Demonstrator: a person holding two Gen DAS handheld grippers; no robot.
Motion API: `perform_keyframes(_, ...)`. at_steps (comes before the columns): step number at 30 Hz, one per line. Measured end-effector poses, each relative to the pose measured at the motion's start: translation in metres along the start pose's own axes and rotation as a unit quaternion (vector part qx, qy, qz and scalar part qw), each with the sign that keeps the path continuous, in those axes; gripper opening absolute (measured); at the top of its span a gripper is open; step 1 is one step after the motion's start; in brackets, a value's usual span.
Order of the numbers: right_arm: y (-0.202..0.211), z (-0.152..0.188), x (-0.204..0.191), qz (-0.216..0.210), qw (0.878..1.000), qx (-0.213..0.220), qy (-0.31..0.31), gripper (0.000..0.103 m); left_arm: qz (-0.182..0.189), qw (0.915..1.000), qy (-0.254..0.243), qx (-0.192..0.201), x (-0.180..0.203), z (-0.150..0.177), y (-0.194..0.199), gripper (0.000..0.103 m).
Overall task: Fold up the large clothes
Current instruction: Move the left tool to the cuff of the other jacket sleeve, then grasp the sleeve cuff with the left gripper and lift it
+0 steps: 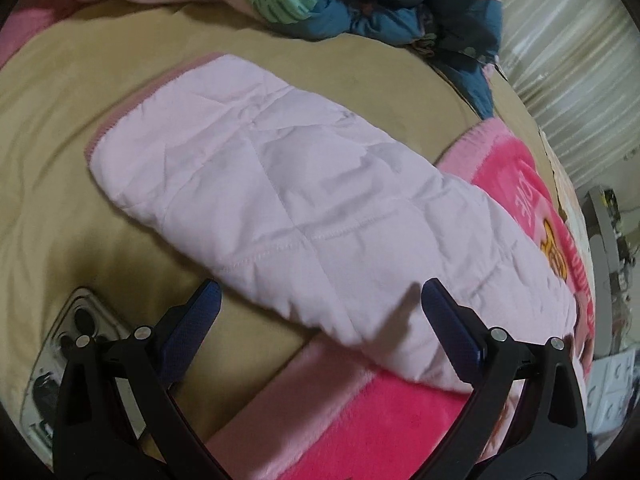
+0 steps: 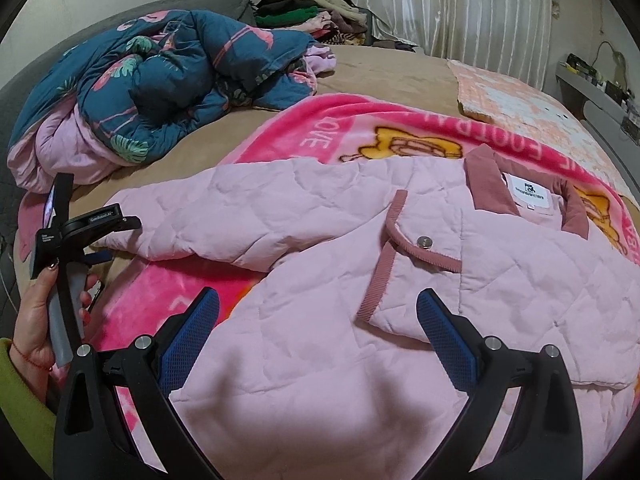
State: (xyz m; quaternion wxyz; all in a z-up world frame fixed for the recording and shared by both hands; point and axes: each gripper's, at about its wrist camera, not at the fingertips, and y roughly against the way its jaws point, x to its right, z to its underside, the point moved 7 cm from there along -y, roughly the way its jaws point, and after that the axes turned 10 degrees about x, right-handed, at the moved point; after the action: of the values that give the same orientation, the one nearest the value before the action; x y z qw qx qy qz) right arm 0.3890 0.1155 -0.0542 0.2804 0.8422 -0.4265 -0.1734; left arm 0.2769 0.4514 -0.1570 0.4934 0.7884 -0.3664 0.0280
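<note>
A pale pink quilted jacket [image 2: 360, 320] lies spread on a bright pink blanket [image 2: 332, 128], with its dusty-rose collar [image 2: 492, 188] and white label at the right. One sleeve [image 1: 272, 200] stretches out to the left over the tan bedsheet, ending in a rose cuff [image 1: 120, 116]. My left gripper [image 1: 318, 300] is open just above the near edge of that sleeve, holding nothing. My right gripper [image 2: 318, 308] is open above the jacket's body, below the snap-button flap [image 2: 424, 242]. The left tool [image 2: 72, 224] and the hand holding it show at the left of the right wrist view.
A crumpled blue flamingo-print duvet [image 2: 160, 80] lies at the back left of the bed. A stack of folded clothes [image 2: 312, 12] sits by the curtain. A phone [image 1: 68, 344] lies on the tan sheet [image 1: 80, 80] near my left gripper. A patterned pad [image 2: 520, 96] lies at the right.
</note>
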Motion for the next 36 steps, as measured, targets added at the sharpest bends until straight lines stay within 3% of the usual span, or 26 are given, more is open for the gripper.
perform_keyframes(10,0.003,0.003,0.023,0.018,1.0,0.002,-0.006,0.098,0.015,0.9981,0.057,0.018,-0.014,-0.02,-0.021,0.093)
perform_keyframes(14,0.002,0.005,0.031,0.027,1.0,0.003,-0.008,0.098,0.003,0.9974,0.062,0.037,-0.02,-0.026,-0.019,0.068)
perform_keyframes(18,0.002,0.007,0.034,0.028,0.999,0.004,-0.014,0.098,0.018,0.9965,0.068,0.046,-0.024,-0.033,-0.015,0.039)
perform_keyframes(21,0.003,0.007,0.033,0.027,1.0,0.005,-0.014,0.098,0.028,0.9961,0.052,0.066,-0.018,-0.04,-0.004,0.025)
perform_keyframes(27,0.009,0.009,0.035,0.032,0.999,0.009,-0.01,0.098,0.051,0.9914,0.01,0.12,0.008,-0.054,0.027,0.015)
perform_keyframes(36,0.029,0.011,0.055,0.041,0.999,0.019,-0.023,0.098,0.12,0.9773,-0.019,0.173,0.054,-0.069,0.093,0.013)
